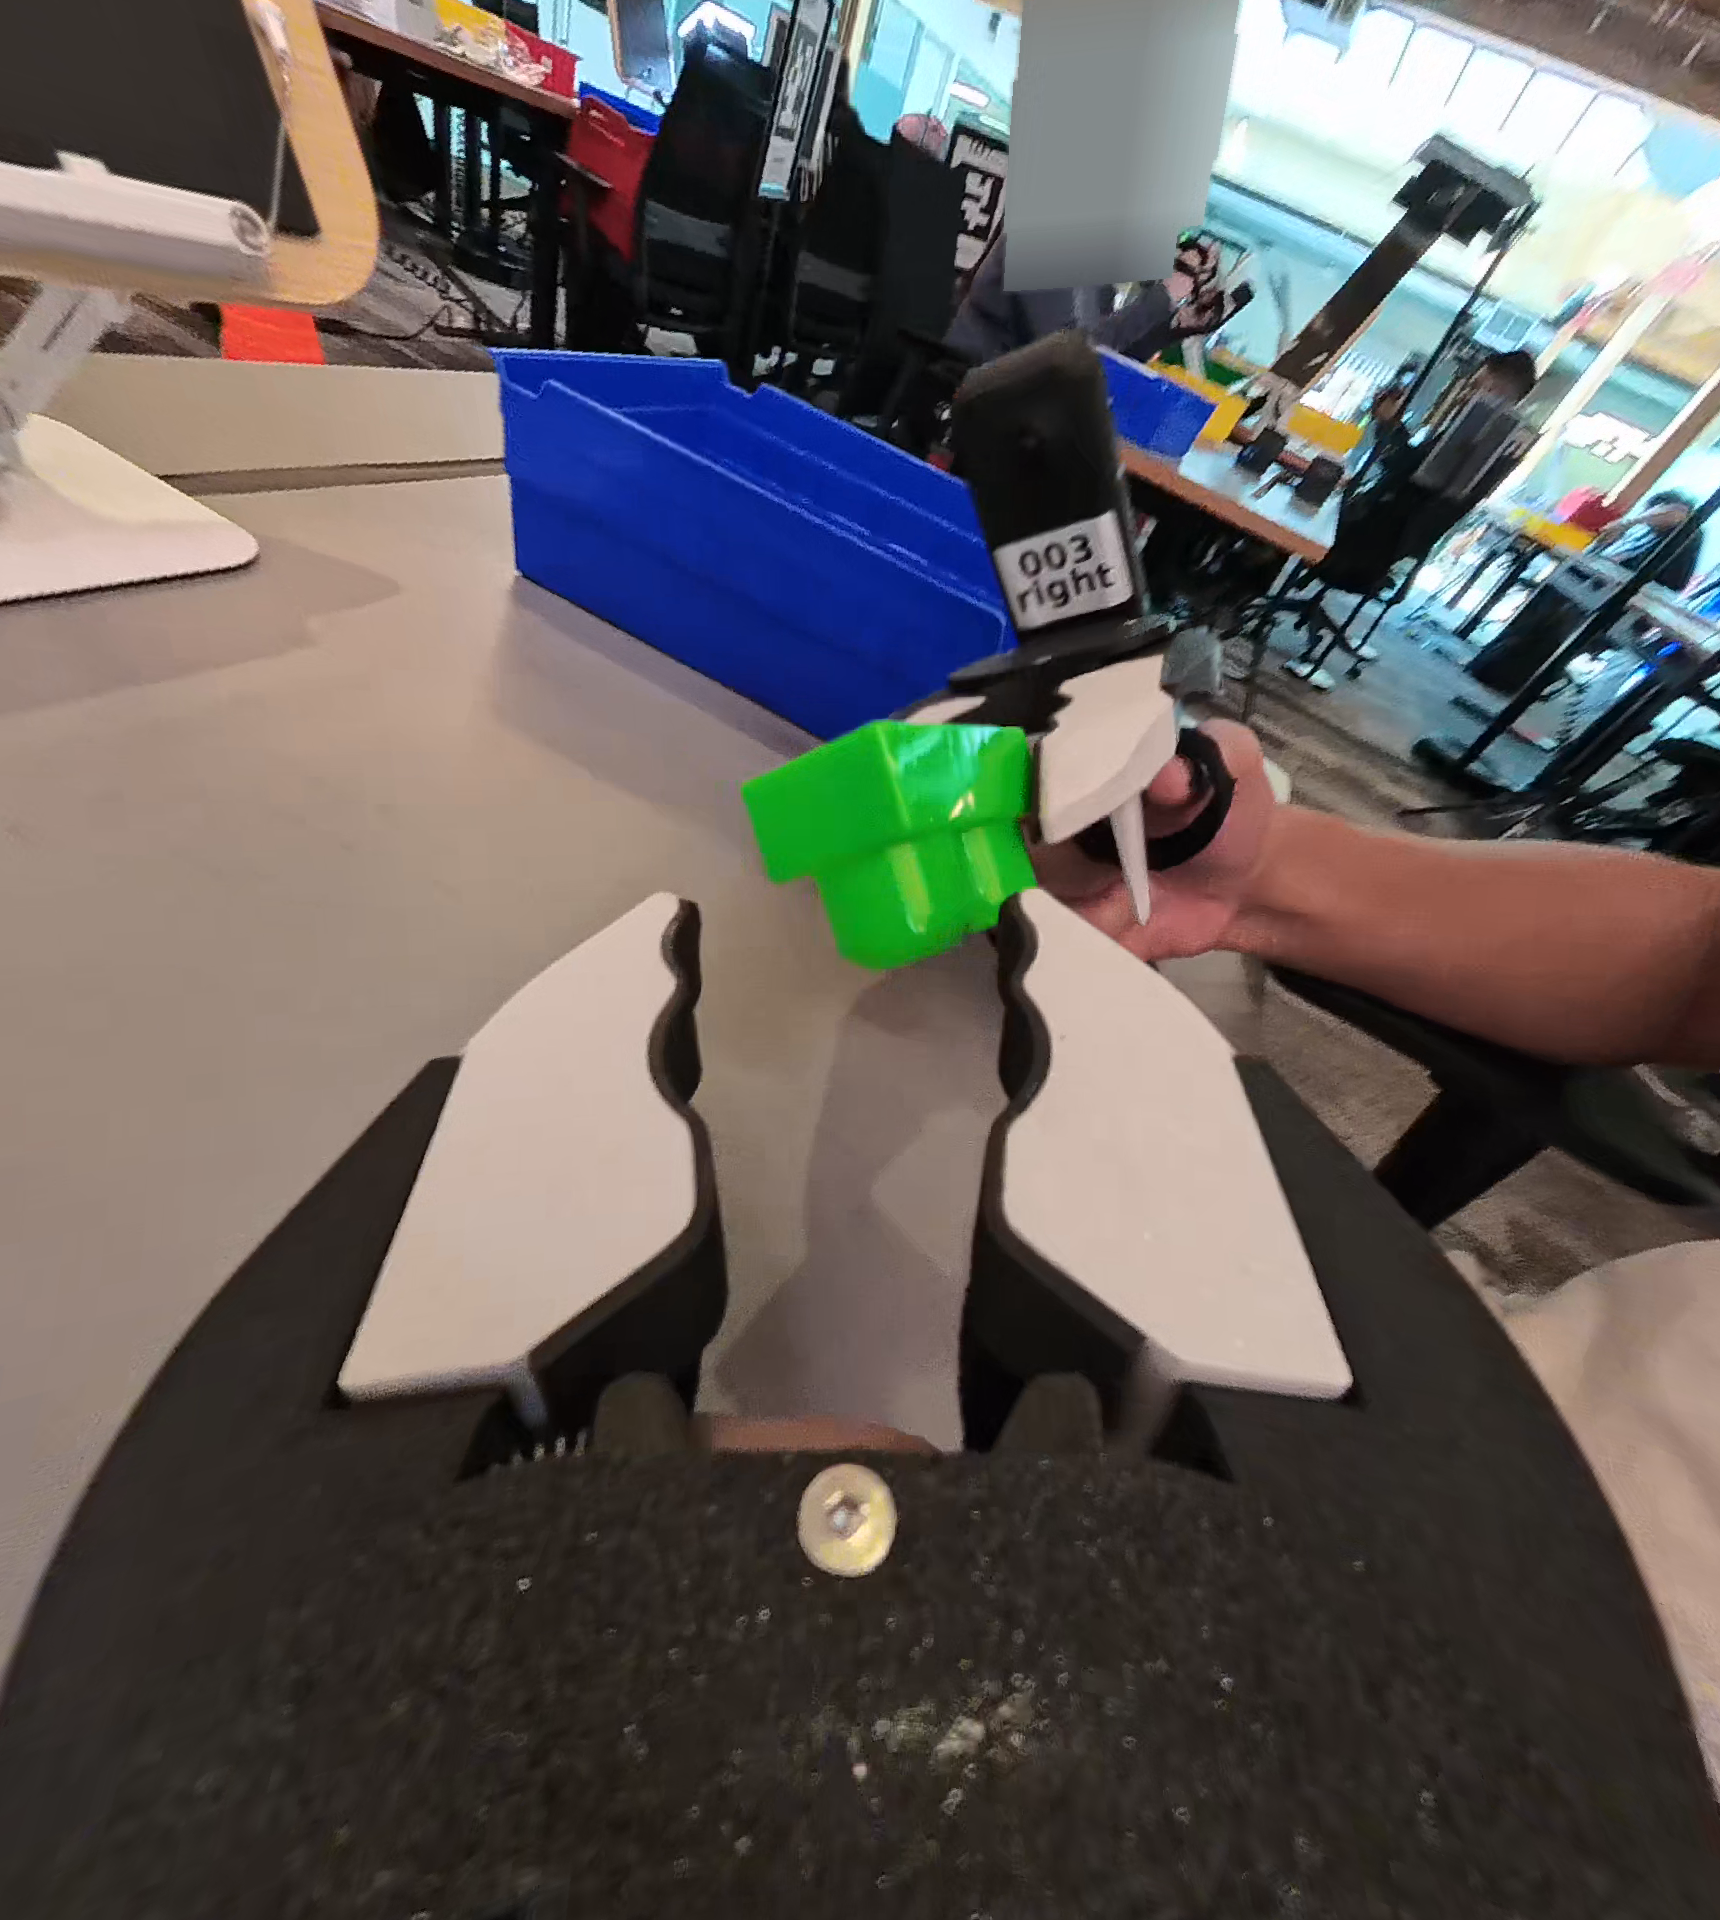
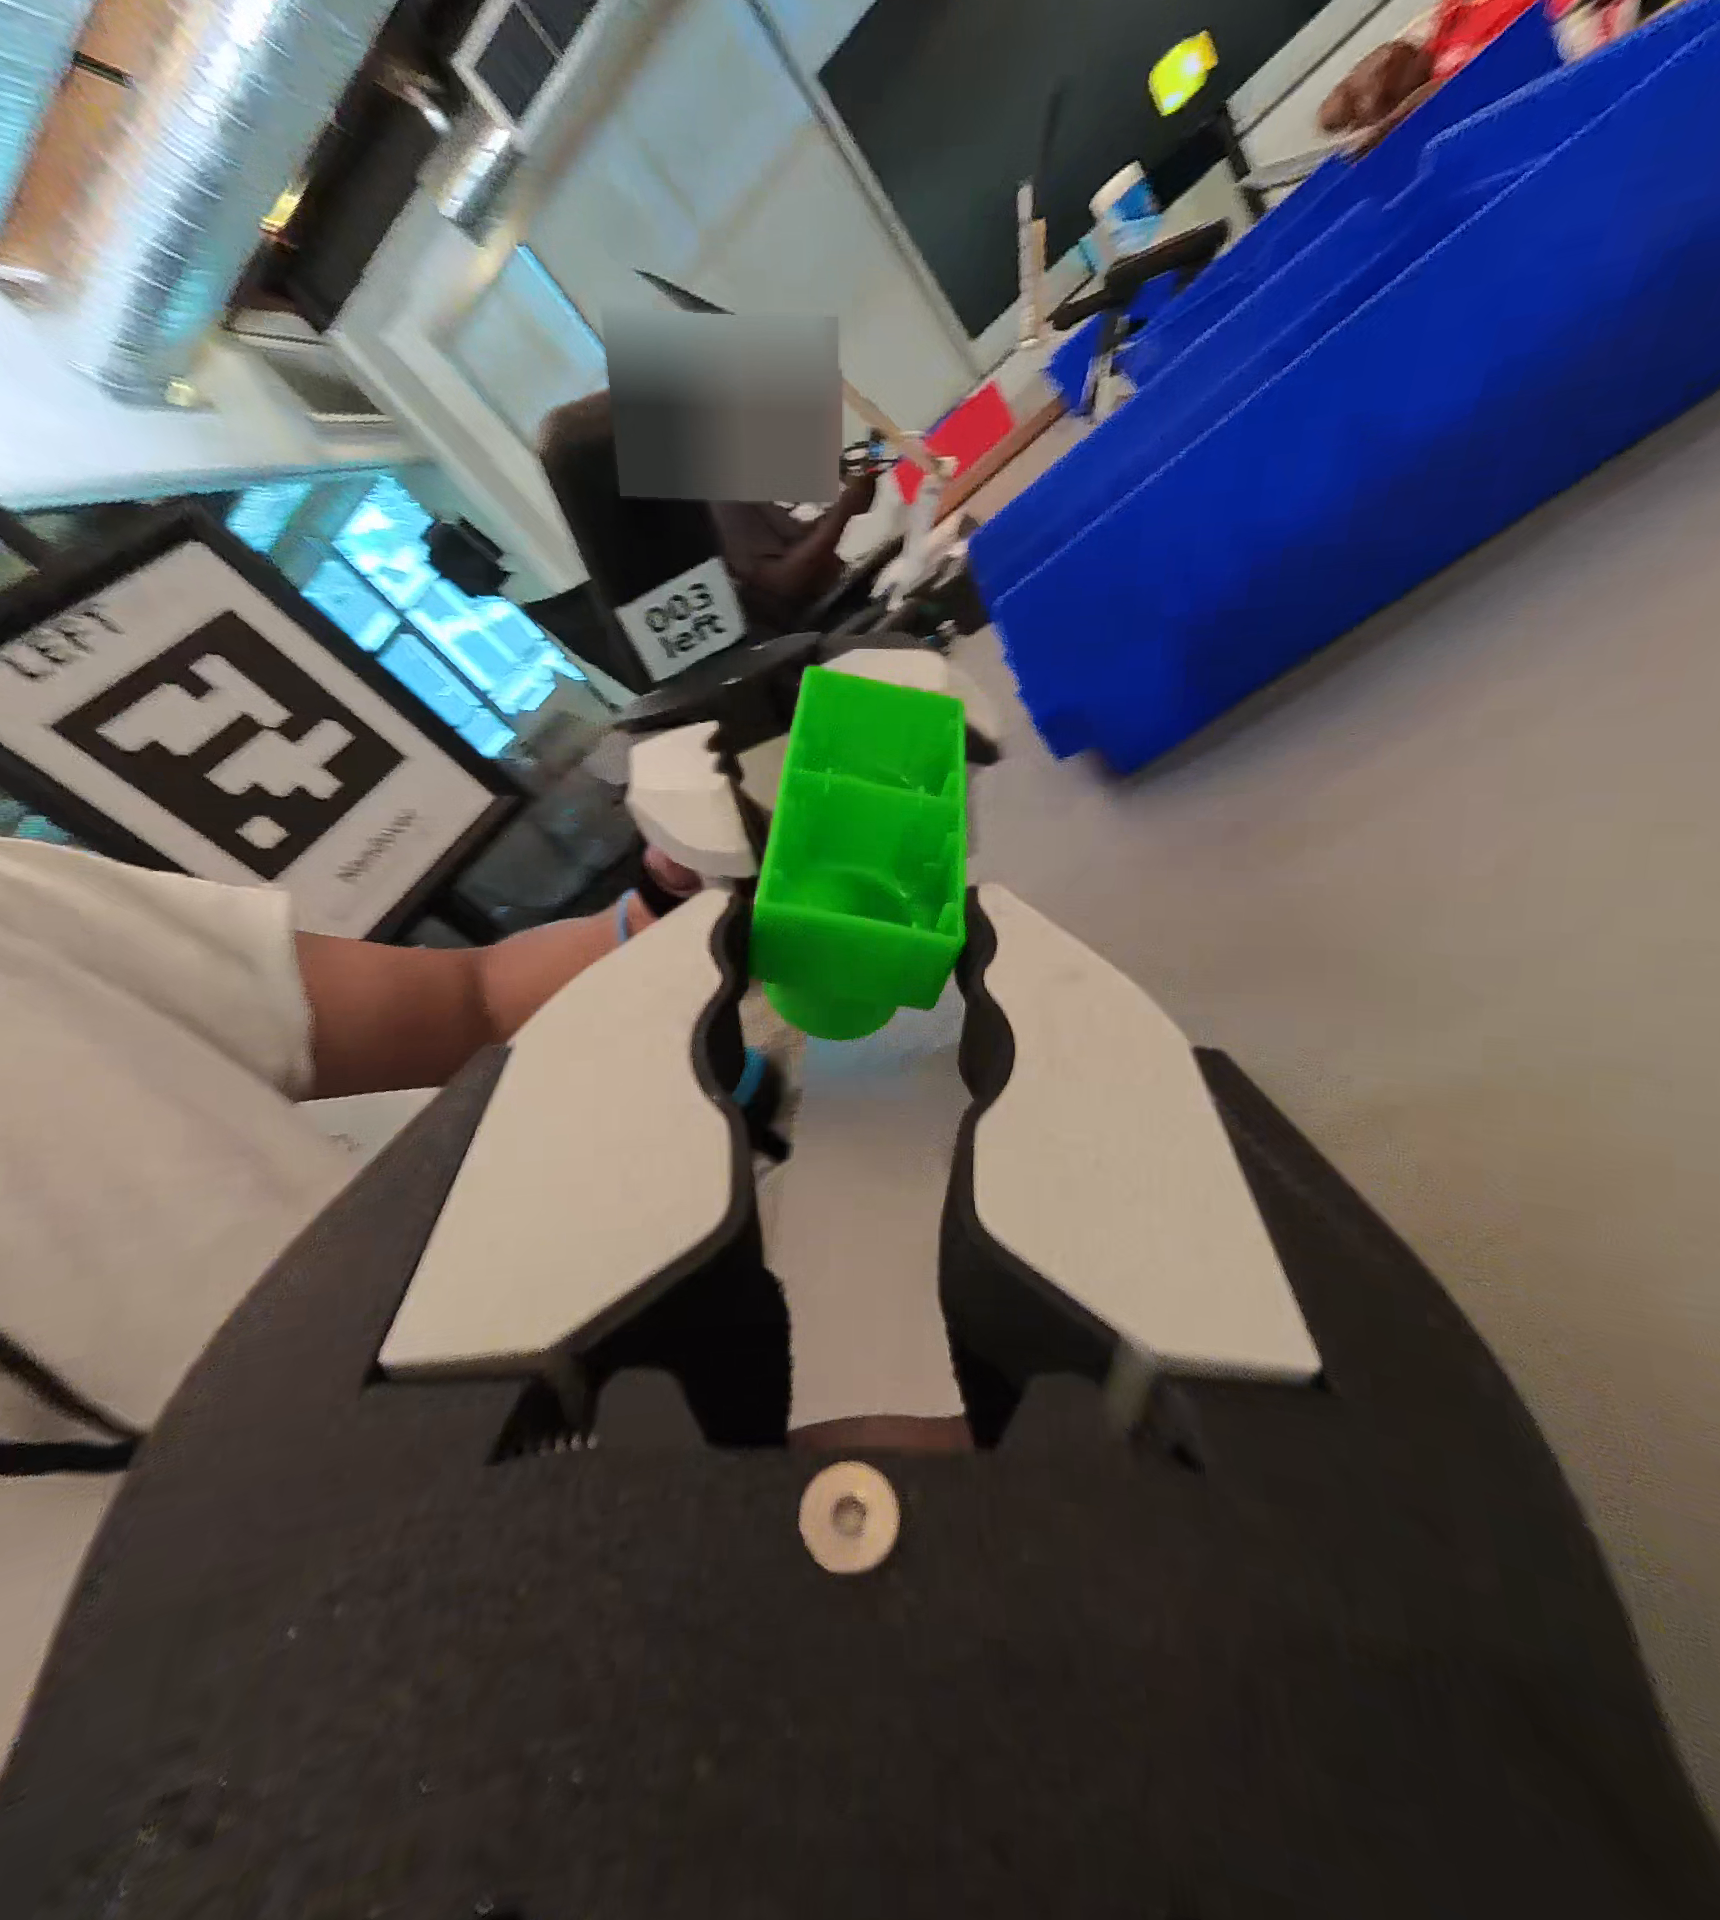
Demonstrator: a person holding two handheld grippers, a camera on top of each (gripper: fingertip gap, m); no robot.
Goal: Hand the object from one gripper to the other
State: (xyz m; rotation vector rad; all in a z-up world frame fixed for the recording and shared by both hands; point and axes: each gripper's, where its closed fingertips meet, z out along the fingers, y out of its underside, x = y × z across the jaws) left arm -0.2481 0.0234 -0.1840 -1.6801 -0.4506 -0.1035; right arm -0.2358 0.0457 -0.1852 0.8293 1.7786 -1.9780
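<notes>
Green block [image 2: 861,831] lengthwise along right gripper [image 2: 851,951]

Left wrist view: mounted behind left gripper [image 1: 845,925], low over grey table [image 1: 212,935], facing right gripper [image 1: 1027,821] close ahead. Right wrist view: tilted, behind right gripper [image 2: 851,935], facing back. Shared: green block [image 1: 887,842], blue bin [image 1: 731,520], table.

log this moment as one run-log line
phase: handover | green block: in right tongs | left tongs: open, at block | table: below
</notes>
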